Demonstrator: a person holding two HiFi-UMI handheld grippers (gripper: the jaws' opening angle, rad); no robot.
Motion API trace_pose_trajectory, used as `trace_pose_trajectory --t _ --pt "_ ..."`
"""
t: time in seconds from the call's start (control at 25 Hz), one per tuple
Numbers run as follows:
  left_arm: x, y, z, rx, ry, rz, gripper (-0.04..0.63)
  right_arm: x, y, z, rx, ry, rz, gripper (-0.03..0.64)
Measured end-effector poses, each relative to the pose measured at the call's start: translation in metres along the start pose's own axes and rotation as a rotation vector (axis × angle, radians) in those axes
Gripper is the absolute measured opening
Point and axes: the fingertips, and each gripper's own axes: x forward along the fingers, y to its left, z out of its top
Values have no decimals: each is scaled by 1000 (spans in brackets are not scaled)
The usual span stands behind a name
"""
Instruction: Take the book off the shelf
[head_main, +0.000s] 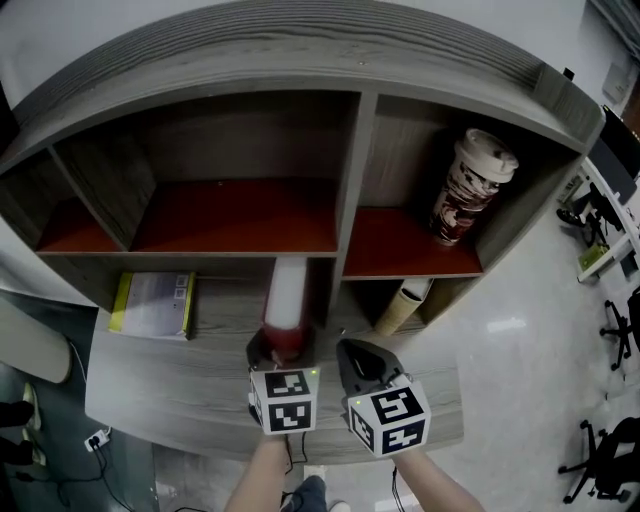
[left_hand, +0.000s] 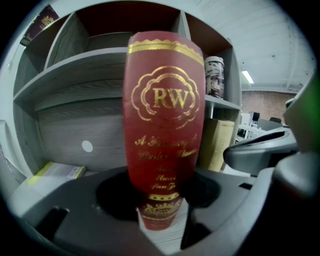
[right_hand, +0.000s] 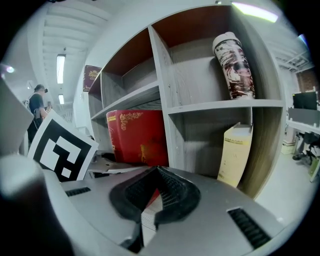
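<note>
Red spine fills the left tongs (left_hand: 160, 212): their jaws are clamped low on the book (left_hand: 165, 105), which stands upright with its gilt lettering facing us. The right tongs (right_hand: 152, 210) have their jaws pressed together on nothing and hang in front of the divider (head_main: 352, 170), just beside the left pair.

From the head view, the book sits just left of the divider in the lower row. Its white page tops appear to reach forward past the board above. We judge the grasp made and the pull-out to be the step in hand, with the book not yet clear of the shelf (head_main: 240, 250).

Next we need a straight draw toward us, keeping the book upright so it does not scrape the divider or tip out of the grip. The right tongs are free to steady it.

Right of the divider a beige book (head_main: 403, 307) leans, a cup (head_main: 473, 185) stands above it, and a booklet (head_main: 155, 303) lies well left.
</note>
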Motion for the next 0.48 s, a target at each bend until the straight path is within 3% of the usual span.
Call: trace_pose_trajectory --t 0.48 --pt "-45 1 -10 -26 -17 1 239 -25 28 1 -21 -28 17 8"
